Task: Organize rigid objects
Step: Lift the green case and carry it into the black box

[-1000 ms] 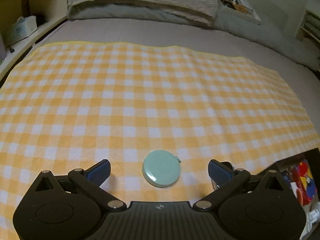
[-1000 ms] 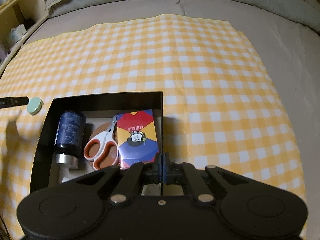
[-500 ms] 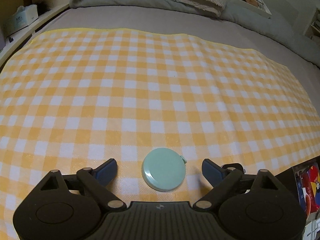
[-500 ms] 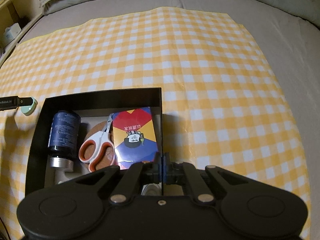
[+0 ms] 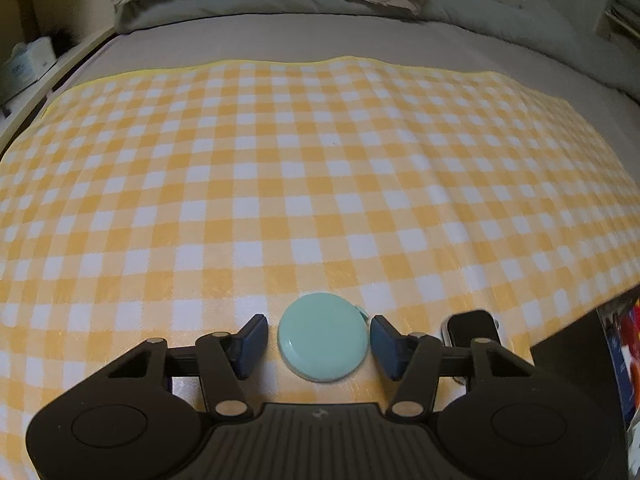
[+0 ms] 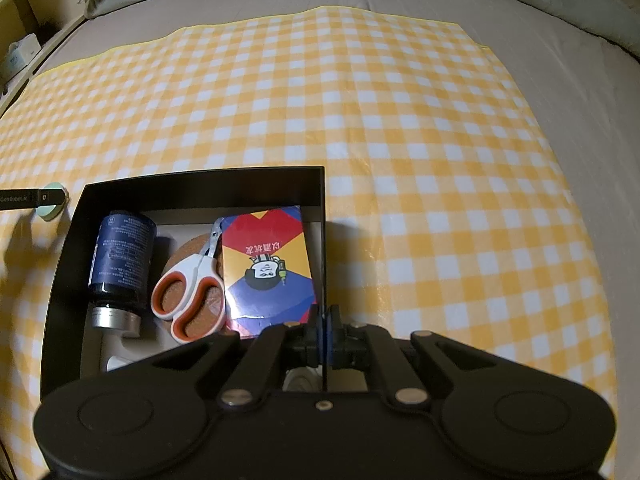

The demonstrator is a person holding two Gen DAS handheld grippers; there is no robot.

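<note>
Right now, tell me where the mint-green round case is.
In the left wrist view, the mint-green round case lies on the checked cloth between the open fingers of the left gripper, just left of the black box.

Both grippers matte black plastic: left gripper (image 5: 318,340) has blue finger pads (image 5: 251,343), silver pivot screws, ribbed centre (tiny logo); right gripper (image 6: 325,338) same.

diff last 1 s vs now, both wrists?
The left gripper narrowed its jaws around the mint round case; pads now flank it closely, with slim gaps visible, so not yet clamped. A black device came into view right of it. The right gripper stayed shut on the black box wall; bottle, scissors and card pack unmoved.
</note>
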